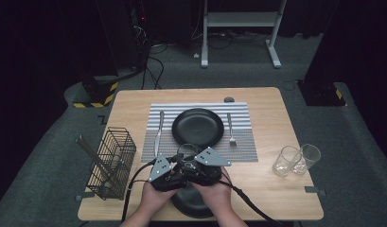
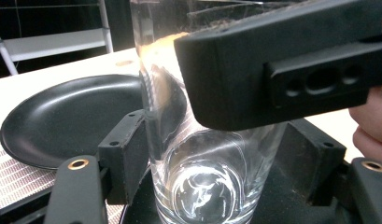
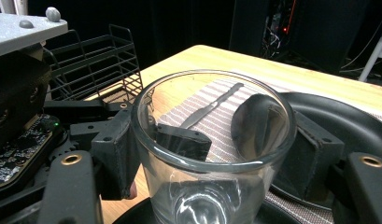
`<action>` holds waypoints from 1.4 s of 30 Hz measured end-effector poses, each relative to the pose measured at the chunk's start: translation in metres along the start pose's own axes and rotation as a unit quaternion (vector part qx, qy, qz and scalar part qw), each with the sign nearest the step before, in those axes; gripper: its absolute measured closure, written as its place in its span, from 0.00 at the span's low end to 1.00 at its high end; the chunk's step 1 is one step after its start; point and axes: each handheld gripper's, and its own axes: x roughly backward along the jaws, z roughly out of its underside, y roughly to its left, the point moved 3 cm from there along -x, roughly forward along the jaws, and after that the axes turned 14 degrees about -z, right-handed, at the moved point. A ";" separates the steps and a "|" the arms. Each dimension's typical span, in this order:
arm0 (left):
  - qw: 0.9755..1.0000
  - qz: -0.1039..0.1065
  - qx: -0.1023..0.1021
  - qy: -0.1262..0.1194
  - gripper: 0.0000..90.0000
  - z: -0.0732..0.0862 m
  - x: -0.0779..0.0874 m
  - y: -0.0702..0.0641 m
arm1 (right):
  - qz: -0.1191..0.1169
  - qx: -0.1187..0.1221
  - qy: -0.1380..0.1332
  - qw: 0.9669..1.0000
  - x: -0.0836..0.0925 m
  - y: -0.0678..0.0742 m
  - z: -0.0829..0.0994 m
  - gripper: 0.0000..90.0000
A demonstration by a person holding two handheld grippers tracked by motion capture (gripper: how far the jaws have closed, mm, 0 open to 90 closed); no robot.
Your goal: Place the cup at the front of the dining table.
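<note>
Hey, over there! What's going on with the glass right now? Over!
Both grippers closed around one clear glass, left gripper, right gripper. Glass upright over small black dish. Nothing blocking.

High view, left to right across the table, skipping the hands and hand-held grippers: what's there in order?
Wire basket → knife → black plate → fork → two empty glasses near the right edge.

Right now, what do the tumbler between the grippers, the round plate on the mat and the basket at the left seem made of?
Tumbler: clear glass, see-through with bright reflections.
Plate: matte black, perhaps ceramic or melamine; dull, even sheen.
Basket: thin dark wire mesh, likely coated metal; open grid.
</note>
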 end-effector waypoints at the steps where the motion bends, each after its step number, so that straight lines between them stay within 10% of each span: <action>1: 1.000 0.000 0.000 0.001 0.34 0.000 0.000 0.000 | 0.000 0.000 0.000 1.000 0.000 0.000 0.000 0.32; 42: 0.999 -0.035 0.012 0.000 0.34 -0.002 0.004 0.016 | -0.005 0.016 -0.016 1.000 0.007 0.006 -0.004 0.27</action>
